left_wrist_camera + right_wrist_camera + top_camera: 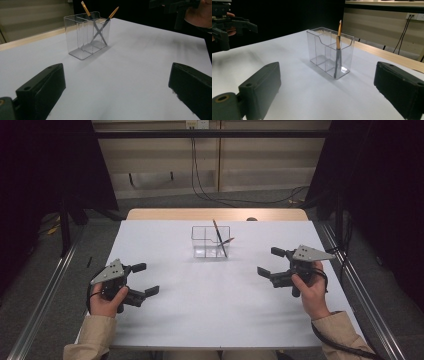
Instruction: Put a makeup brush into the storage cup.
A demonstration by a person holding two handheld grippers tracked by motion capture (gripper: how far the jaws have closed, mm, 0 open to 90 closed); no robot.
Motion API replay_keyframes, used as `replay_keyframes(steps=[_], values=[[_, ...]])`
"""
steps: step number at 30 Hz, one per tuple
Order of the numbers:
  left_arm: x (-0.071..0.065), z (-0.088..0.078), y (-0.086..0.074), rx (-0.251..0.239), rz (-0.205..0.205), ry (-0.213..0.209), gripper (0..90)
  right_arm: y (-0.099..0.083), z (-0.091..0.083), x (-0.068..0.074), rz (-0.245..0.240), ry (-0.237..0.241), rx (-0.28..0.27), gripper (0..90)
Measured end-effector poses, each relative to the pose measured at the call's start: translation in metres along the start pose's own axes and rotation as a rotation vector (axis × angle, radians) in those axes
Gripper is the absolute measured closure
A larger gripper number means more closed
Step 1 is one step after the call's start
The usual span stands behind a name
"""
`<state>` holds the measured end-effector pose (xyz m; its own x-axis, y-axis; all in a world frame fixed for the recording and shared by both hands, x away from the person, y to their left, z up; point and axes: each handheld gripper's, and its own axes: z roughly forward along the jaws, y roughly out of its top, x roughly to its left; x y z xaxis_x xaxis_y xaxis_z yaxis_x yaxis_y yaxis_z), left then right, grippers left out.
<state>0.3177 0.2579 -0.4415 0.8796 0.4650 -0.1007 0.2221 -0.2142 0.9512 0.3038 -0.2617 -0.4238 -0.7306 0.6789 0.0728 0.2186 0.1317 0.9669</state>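
Here the left hand-held gripper [148, 279] view shows two crossed pencils [100, 27] in the clear plastic three-compartment holder [86, 35]; the right hand-held gripper [267, 261] view lines them up. Both hand-held grippers wide open, empty.

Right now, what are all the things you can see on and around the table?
Clear organizer: one, see-through plastic with compartments, far middle of the table.
Brushes: two, grey handles with orange-yellow ends, crossed in one end compartment of the organizer, tips sticking out the top.
Table: one, white top, with a strip of light wood at the far edge.
Cables: a few, black, hanging down the back wall and lying on the floor.
Metal rails: two, silver, along the floor on both sides of the table.
Left tool: one, black with a grey plate, near left of the table, jaws open, nothing in it.
Right tool: one, black with a grey plate, near right, jaws open, nothing in it.
Hands: two, tan sleeves, each holding a tool.
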Motion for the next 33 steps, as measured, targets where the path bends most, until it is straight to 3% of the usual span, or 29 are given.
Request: replay_keyframes(steps=[33], values=[[0.000, 0.002, 0.001, -0.007, -0.001, -0.004, 0.9, -0.017, -0.038, -0.004, 0.007, -0.048, 0.033, 7.2]])
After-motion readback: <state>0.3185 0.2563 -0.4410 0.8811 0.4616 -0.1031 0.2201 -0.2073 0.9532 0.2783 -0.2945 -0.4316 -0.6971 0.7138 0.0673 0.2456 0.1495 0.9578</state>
